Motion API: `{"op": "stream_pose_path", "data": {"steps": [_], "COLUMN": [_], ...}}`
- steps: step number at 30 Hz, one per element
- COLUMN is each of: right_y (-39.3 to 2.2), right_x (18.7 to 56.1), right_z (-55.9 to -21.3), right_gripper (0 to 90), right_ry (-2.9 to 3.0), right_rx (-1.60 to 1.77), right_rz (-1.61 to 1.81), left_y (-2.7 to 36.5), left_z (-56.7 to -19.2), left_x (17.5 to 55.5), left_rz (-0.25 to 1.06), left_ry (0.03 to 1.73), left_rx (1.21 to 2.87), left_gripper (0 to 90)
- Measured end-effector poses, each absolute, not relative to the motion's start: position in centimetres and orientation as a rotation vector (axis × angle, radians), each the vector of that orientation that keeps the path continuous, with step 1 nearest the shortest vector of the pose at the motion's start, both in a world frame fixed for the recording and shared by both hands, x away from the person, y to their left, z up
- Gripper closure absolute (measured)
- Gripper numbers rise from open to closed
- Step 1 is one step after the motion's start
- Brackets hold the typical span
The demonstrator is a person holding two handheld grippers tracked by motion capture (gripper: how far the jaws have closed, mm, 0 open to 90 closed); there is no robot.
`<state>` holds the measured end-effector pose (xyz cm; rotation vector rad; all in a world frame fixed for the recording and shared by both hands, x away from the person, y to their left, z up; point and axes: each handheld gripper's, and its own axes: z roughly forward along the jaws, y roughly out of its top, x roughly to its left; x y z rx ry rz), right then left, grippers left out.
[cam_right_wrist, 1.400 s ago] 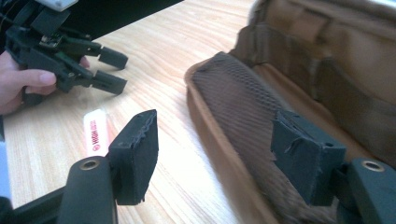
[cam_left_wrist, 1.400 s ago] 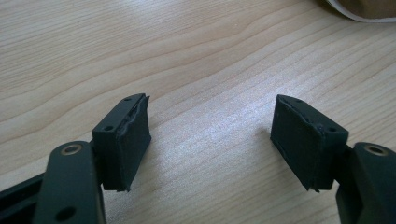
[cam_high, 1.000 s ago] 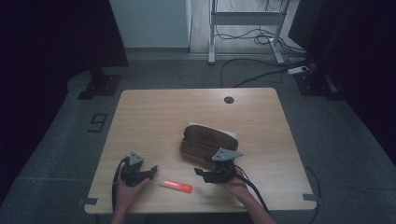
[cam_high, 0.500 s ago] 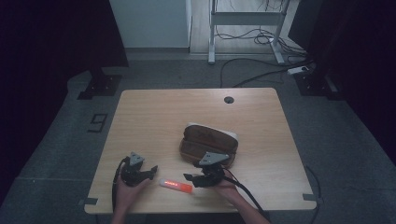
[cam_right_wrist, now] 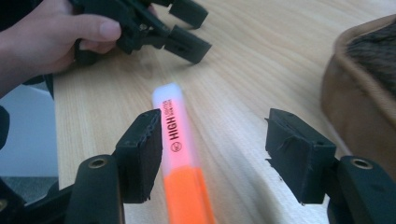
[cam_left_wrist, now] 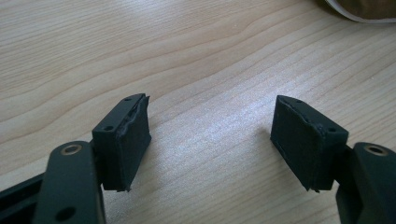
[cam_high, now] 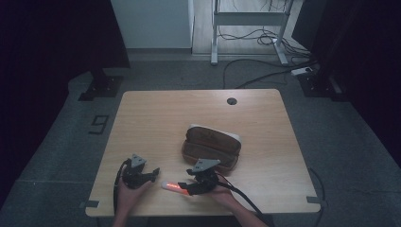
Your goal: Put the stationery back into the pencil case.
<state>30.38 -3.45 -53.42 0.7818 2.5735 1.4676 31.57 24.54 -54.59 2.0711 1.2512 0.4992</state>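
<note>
An orange highlighter with a pale pink cap lies flat near the table's front edge. My right gripper is low over it with its jaws open on either side. In the right gripper view the highlighter runs between the jaws of the right gripper, close beside the left pad and well apart from the right pad. My left gripper rests open to the left of the highlighter, held by a hand. In the left gripper view nothing but bare wood lies between the pads of the left gripper.
An open brown case lies just behind the right gripper, and its edge appears as the case at the right. The wooden table has a round cable hole at the back. The front edge is close under both hands.
My right gripper has moved left and slightly down, from beside the case to over the highlighter, which now lies between its jaws. The left gripper has stayed put.
</note>
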Motion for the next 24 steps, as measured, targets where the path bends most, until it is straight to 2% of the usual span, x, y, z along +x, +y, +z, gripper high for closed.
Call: {"op": "stream_pose_path", "data": {"steps": [17,24], "right_y": [-2.2,-1.9], "right_x": [29.8,29.5], "right_z": [-54.7,-55.1], "right_gripper": [36.5,40.4], "right_ry": [2.628,2.641], "right_rx": [0.736,0.694], "right_rz": [1.36,1.307], "left_y": [24.5,24.5], "left_z": [-54.6,-54.6], "left_x": [31.6,31.6], "left_rz": [0.499,0.499], "left_ry": [1.251,1.25], "left_rx": [2.072,2.072], "left_gripper": [27.8,27.8]}}
